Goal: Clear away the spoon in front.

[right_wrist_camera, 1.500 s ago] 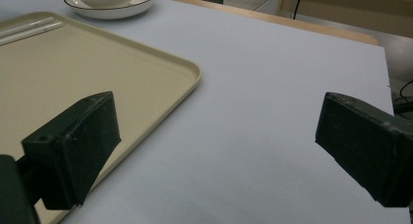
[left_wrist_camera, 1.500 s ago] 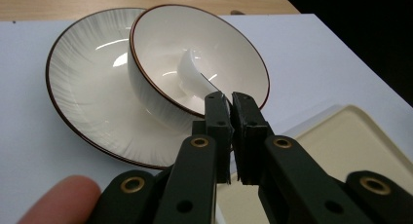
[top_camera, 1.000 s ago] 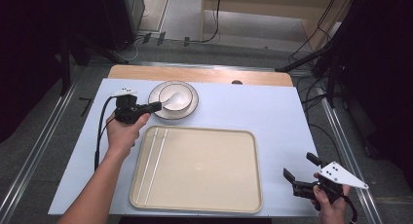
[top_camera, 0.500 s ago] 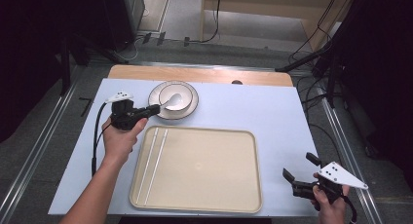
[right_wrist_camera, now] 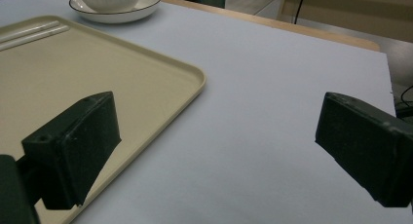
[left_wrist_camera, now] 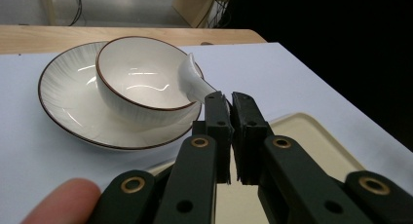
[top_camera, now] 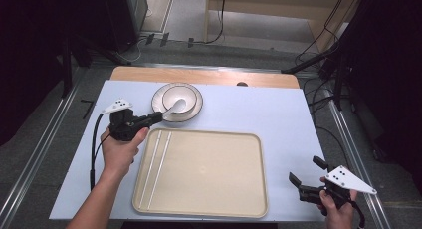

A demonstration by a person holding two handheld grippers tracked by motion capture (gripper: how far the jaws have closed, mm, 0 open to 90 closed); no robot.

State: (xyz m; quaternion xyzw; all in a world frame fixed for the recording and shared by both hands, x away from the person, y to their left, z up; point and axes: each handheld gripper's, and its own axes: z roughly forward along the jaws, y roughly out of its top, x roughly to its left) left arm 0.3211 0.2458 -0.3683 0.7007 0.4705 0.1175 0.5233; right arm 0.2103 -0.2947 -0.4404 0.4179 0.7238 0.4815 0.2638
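Taking the beige tray (top_camera: 201, 174) as the landmark: beyond its far left corner stands a white bowl (top_camera: 177, 99) on a brown-rimmed saucer (top_camera: 193, 109), with a white spoon (top_camera: 175, 108) whose scoop lies in the bowl and whose handle leans over the rim toward the tray. Inside the tray, two pale chopsticks (top_camera: 155, 168) lie along its left edge. The left gripper (top_camera: 158, 117), just left of the tray's far corner, has its jaws clamped on the spoon handle. Off the tray's near right corner, the right gripper (top_camera: 307, 177) rests with jaws spread wide, holding nothing.
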